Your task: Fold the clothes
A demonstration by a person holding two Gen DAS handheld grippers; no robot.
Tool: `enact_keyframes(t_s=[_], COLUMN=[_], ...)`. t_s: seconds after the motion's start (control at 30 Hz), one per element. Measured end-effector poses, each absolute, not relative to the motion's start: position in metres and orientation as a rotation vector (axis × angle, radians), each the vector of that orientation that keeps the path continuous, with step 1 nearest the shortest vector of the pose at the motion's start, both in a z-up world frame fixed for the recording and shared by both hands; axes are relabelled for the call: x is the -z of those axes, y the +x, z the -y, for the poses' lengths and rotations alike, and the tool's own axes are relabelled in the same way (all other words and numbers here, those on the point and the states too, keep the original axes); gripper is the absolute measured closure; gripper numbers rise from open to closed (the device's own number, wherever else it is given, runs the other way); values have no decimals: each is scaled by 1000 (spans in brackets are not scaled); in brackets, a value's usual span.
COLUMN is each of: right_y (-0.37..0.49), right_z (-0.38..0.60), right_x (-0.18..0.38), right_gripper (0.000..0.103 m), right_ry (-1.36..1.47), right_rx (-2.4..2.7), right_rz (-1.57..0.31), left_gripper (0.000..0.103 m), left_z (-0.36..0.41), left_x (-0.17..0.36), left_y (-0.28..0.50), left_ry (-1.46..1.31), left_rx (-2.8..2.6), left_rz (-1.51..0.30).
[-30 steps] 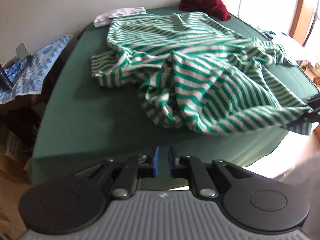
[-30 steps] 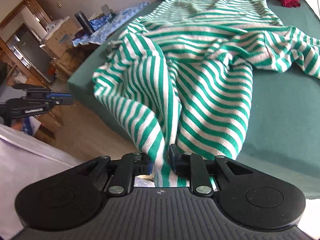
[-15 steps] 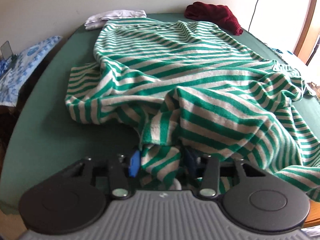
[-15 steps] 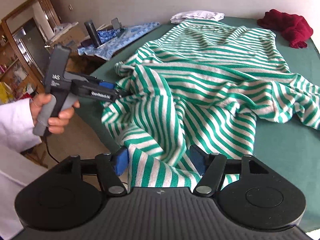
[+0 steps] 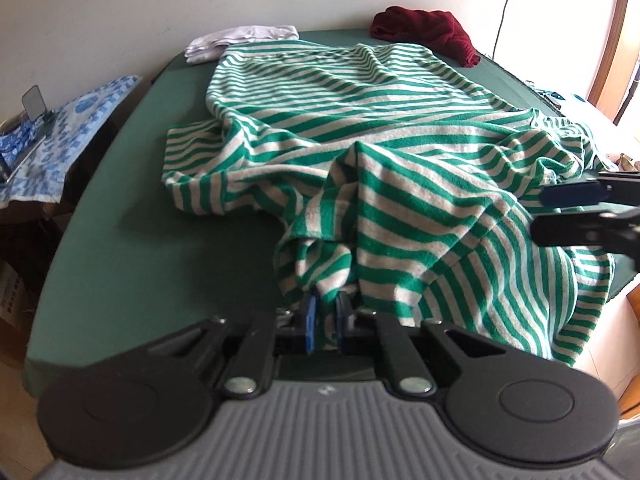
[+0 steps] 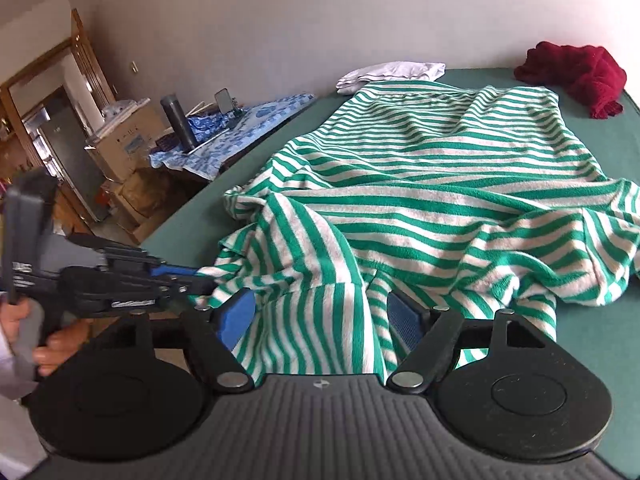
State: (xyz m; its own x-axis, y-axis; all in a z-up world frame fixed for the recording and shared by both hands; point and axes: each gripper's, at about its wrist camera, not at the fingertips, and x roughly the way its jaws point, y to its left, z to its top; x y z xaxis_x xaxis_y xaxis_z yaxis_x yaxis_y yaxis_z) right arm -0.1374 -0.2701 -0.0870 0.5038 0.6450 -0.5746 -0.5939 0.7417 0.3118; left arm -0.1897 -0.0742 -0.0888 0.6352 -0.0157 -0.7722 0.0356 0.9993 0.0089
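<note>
A green-and-white striped garment (image 5: 380,112) lies crumpled across the green table (image 5: 140,240). My left gripper (image 5: 325,314) is at the garment's near edge, its jaws closing with the blue pads pinching a bunched fold. The right wrist view shows that left gripper (image 6: 200,280), held by a hand (image 6: 52,344), gripping the striped garment (image 6: 440,168) at its left corner. My right gripper (image 6: 322,316) has its jaws opening wide; a flap of the cloth lies loose between the pads. In the left wrist view the right gripper (image 5: 538,212) reaches in from the right edge, over the cloth.
A dark red garment (image 5: 424,32) and a folded white one (image 5: 240,40) lie at the table's far end. Left of the table, a blue floral cloth (image 6: 248,128) covers a low stand with a dark bottle (image 6: 178,124). Cardboard boxes (image 6: 128,140) sit beyond it.
The left gripper came up to the garment's near edge and closed on a fold. The right gripper, shut on the hem a second ago, has spread its jaws and let go.
</note>
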Motion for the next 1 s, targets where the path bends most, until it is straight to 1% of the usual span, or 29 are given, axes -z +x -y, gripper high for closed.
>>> enact_keyframes(t_s=[0.03,0.1,0.13,0.17,0.2,0.23,0.27,0.3,0.33,0.4,0.47,0.5,0.53,0.6,0.63,0.67,0.7,0.73,0.77,0.87,1.0], right_y=[-130,-116,-110,-111,-112,-119,-128,-137,-146,-162,-175,-182,-185,-189,-191,-193,-194,-193,-193,-184,-163], right_z=[262,252,249,246,244,243,242,242,242,245,256,262,269,281,287,292,298,303,308,318,325], right_x=[94,104,108,107,107,102,98,94,92,91,93,94,94,95,93,90,87,84,81,82,92], right_gripper=[28,47,75,87,87,89,89,89,89,89,89,89,87,84,81,69,62,51,43,34,33], right_ry=[67,94,118,136,154,150,119,87,29,-80,-159,-198,-215,-203,-188,-172,-147,-109,-71,30,55], right_rx=[-735,-758,-788,-837,-886,-965,-1036,-1106,-1145,-1193,-1163,-1147,-1110,-1056,-1024,-980,-933,-889,-845,-688,-465], right_rz=[-728,-784,-825,-849,-873,-875,-875,-874,-889,-927,-954,-967,-974,-999,-986,-962,-935,-910,-885,-841,-828], left_gripper=[95,95,96,94,92,86,71,64,51,43,17,13,13,36,60,76,79,81,82,83,83], left_z=[71,66,64,62,61,60,60,59,60,66,80,87,95,110,116,120,122,124,123,110,82], left_x=[87,84,81,79,78,77,76,76,76,77,83,86,90,98,100,102,104,105,105,103,99], left_y=[-194,-205,-210,-215,-220,-224,-226,-226,-224,-217,-205,-199,-191,-178,-172,-170,-170,-170,-172,-183,-208], left_ry=[19,31,41,63,96,136,169,189,211,252,297,319,343,369,366,363,360,357,347,299,237], left_rx=[21,-9,-27,-50,-78,-104,-123,-129,-121,-65,1,34,59,107,142,161,164,168,167,142,66], left_rz=[-883,-881,-879,-875,-869,-859,-848,-839,-829,-805,-781,-769,-763,-783,-803,-813,-812,-811,-814,-835,-885])
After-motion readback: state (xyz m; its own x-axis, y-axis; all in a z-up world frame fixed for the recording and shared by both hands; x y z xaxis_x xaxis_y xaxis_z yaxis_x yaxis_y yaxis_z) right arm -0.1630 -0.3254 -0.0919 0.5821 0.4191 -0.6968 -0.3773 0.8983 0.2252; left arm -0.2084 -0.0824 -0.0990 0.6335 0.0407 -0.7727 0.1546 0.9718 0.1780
